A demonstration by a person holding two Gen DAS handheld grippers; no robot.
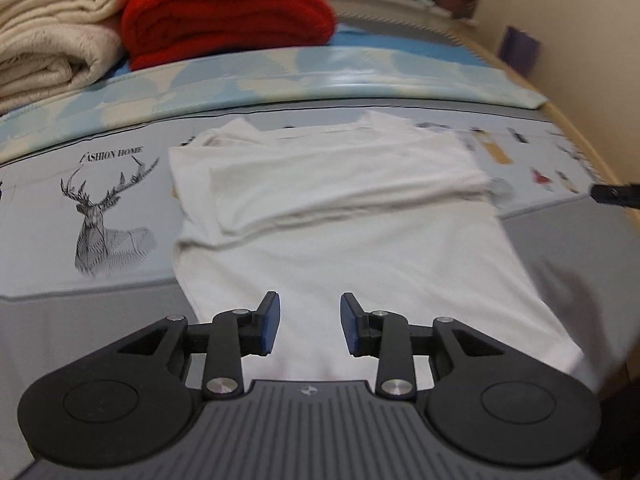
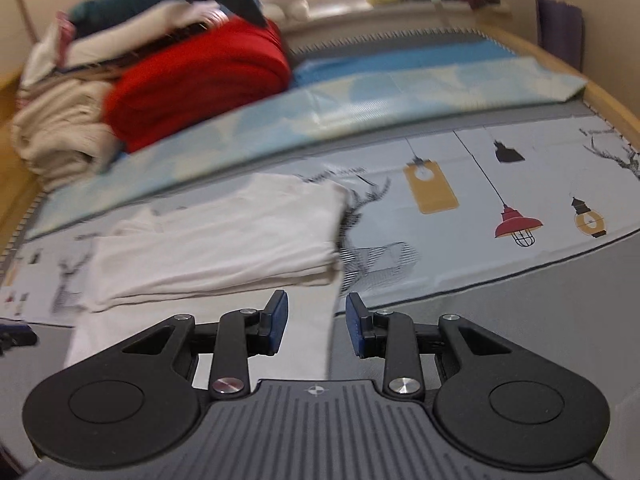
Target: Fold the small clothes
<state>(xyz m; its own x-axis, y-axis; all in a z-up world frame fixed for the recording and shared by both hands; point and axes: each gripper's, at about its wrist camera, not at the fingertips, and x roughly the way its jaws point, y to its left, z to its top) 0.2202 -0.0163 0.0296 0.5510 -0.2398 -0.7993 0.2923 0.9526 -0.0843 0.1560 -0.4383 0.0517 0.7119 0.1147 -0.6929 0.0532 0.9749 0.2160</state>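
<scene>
Left gripper [image 1: 310,322], right gripper [image 2: 316,322] both parted, empty; right view alone shows lamp prints [image 2: 518,226] beside white shirt [image 2: 216,248]

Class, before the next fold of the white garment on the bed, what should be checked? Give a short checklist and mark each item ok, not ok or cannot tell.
1. Left gripper free, jaws apart with nothing between them: ok.
2. Right gripper free, jaws apart and empty: ok.
3. White garment lies on the printed bed sheet with its far part already folded over: ok.
4. Folded layers smooth and edges aligned: cannot tell, the pictures are blurred.
5. Near unfolded part lies flat, ready to be picked up: ok.
6. Red blanket clear of the garment: ok.
</scene>
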